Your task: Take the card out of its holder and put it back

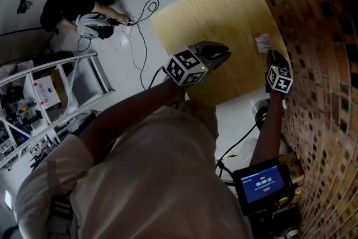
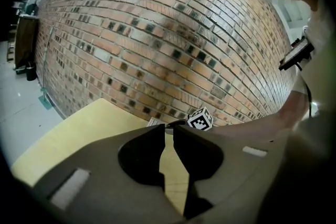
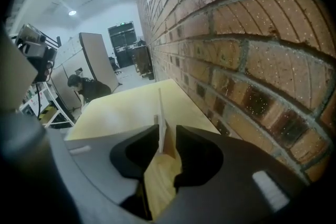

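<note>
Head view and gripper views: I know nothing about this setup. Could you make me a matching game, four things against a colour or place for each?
Things:
1. table
2. wall
3. card
4. screen

Descriptions:
A. glowing blue
B. standing upright between the jaws of the right gripper
C. pale yellow wood
D. brown brick

Pairs: 1-C, 2-D, 3-B, 4-A
</note>
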`<control>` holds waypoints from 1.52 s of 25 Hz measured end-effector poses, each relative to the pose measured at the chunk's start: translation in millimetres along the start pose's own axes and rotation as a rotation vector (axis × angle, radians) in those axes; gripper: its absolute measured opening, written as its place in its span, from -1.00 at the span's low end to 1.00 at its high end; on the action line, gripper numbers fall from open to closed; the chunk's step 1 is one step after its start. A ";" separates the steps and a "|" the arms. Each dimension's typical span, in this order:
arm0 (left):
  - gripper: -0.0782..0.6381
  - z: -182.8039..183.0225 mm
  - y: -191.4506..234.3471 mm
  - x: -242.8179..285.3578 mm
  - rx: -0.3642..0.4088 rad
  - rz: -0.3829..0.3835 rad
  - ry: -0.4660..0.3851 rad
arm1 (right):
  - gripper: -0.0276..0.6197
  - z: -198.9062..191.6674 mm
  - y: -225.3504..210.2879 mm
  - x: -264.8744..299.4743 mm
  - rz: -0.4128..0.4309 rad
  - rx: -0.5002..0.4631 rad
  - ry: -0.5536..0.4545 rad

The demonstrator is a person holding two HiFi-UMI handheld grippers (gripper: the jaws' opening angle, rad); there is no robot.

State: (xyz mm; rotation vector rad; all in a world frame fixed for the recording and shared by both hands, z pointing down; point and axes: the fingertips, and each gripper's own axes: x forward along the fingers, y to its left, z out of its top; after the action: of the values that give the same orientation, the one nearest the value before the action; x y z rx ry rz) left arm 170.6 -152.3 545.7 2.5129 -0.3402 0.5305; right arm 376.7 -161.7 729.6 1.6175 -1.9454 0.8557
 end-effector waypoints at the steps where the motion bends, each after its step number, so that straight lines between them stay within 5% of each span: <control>1: -0.63 -0.3 1.4 -2.0 -0.001 0.003 0.000 | -0.60 0.4 0.5 1.4 0.002 -0.002 0.000; 8: -0.63 0.0 11.6 -14.8 -0.008 0.027 -0.004 | -0.80 4.3 6.8 4.2 0.007 -0.007 -0.002; 38: -0.63 3.0 -9.3 -32.9 0.013 0.039 -0.046 | -0.86 37.1 24.5 -33.3 -0.029 0.075 -0.128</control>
State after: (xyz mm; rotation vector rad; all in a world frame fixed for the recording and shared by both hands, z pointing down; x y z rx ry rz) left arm 145.3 -142.0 524.8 2.5387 -0.4053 0.4926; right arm 360.6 -162.6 676.4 1.7792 -1.9925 0.8422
